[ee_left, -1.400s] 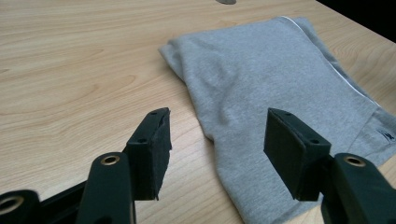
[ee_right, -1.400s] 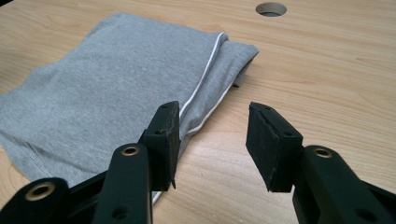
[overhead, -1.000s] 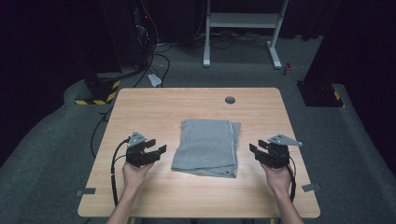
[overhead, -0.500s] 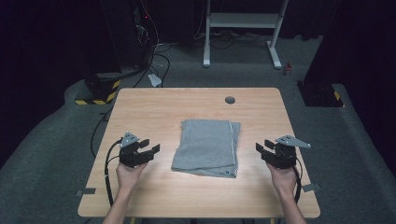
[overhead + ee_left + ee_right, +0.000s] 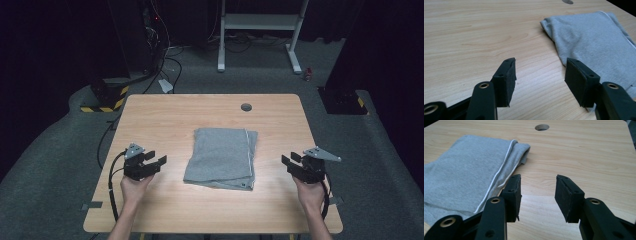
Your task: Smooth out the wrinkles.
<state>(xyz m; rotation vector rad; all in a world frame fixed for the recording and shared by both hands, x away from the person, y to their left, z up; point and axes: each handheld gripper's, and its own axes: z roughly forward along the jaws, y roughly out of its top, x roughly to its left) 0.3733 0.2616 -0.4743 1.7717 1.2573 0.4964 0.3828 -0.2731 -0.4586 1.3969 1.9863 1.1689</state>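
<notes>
A folded grey cloth (image 5: 222, 158) lay flat near the middle of the wooden table (image 5: 165, 112), with the round cable hole (image 5: 246, 106) in the tabletop beyond its far edge; it served as the landmark for everything else. The cloth was folded into a neat rectangle with a white seam (image 5: 496, 178) running along its right-hand layers, and nothing pressed on it or pinched it, so it seemed to be lying as a finished or waiting bundle rather than one in mid-fold.

The left gripper (image 5: 152, 162) sat to the left of the cloth, apart from it, held low over bare wood by the person's left hand (image 5: 132, 186); its jaws stood wide and held nothing, and in the left gripper view the cloth's near-left edge (image 5: 560, 56) lay just ahead and to the side of the jaw on that side; that placement suggested a hand parked clear of the fabric, pointed toward it but not engaged.

The right gripper (image 5: 292, 164) sat to the right of the cloth, also apart from it, in the person's right hand (image 5: 310, 192); its jaws were likewise spread and empty, aimed across the wood toward the seamed side of the cloth; the two grippers flanked the cloth roughly evenly, which read as a neutral, symmetrical rest posture, leaving the cloth untouched between them.
</notes>
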